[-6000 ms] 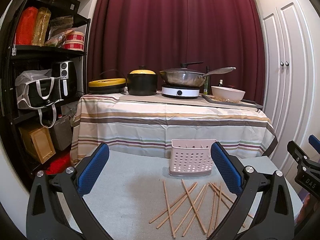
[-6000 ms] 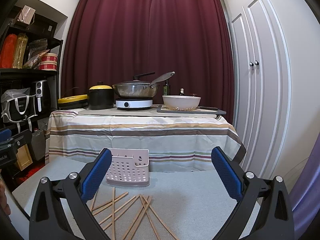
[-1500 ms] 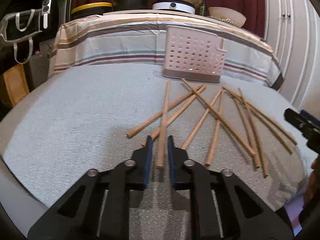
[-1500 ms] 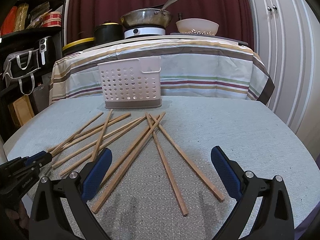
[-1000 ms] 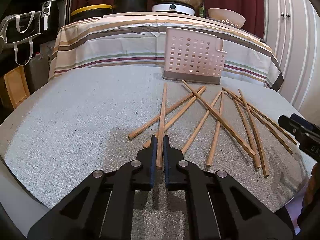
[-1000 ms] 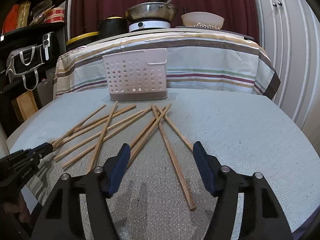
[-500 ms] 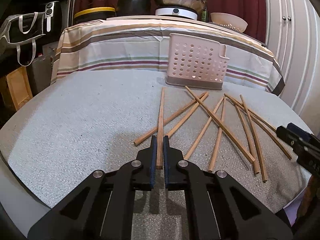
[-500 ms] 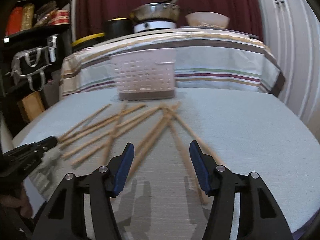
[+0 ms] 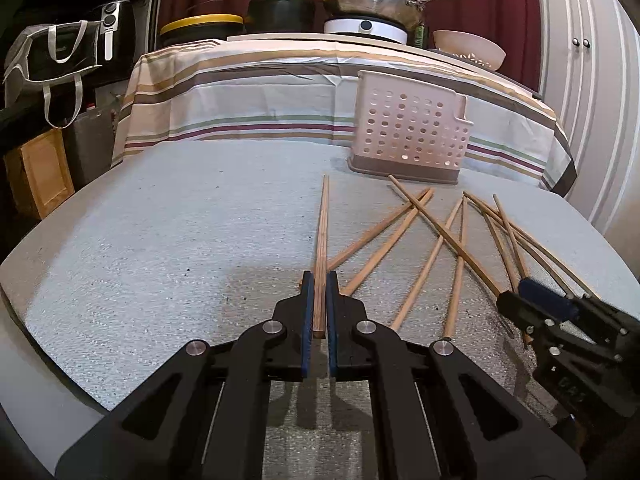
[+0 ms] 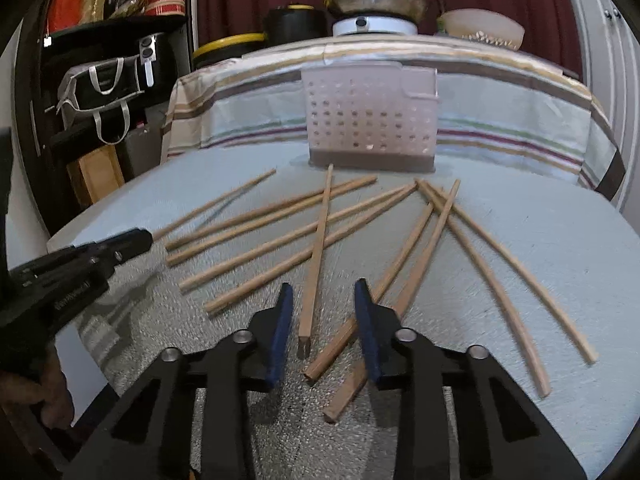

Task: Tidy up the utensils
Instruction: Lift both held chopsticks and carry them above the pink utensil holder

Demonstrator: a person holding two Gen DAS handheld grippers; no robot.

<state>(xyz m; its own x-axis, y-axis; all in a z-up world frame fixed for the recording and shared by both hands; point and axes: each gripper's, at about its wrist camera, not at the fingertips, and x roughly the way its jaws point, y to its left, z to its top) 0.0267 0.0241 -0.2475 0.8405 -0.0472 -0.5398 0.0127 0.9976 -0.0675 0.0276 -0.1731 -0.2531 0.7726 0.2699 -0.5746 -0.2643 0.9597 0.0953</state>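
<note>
Several wooden chopsticks (image 9: 436,260) lie scattered on the grey table in front of a pink perforated utensil basket (image 9: 408,142). My left gripper (image 9: 319,280) is shut on one chopstick (image 9: 321,236), held a little above the table and pointing at the basket. My right gripper (image 10: 323,292) is open, low over the table, with the near end of another chopstick (image 10: 316,256) between its fingers. The basket (image 10: 370,116) stands upright at the far edge. The left gripper also shows in the right wrist view (image 10: 132,242).
A grey foam-topped table (image 9: 160,240) carries everything. Behind it stands a striped-cloth table (image 9: 248,92) with pots, a wok on a hotplate (image 9: 368,8) and a bowl. Black shelving (image 10: 100,60) stands at the left, white cabinet doors (image 9: 592,80) at the right.
My left gripper has lifted its chopstick slightly off the pile. My right gripper has moved forward and down and narrowed around the end of a chopstick.
</note>
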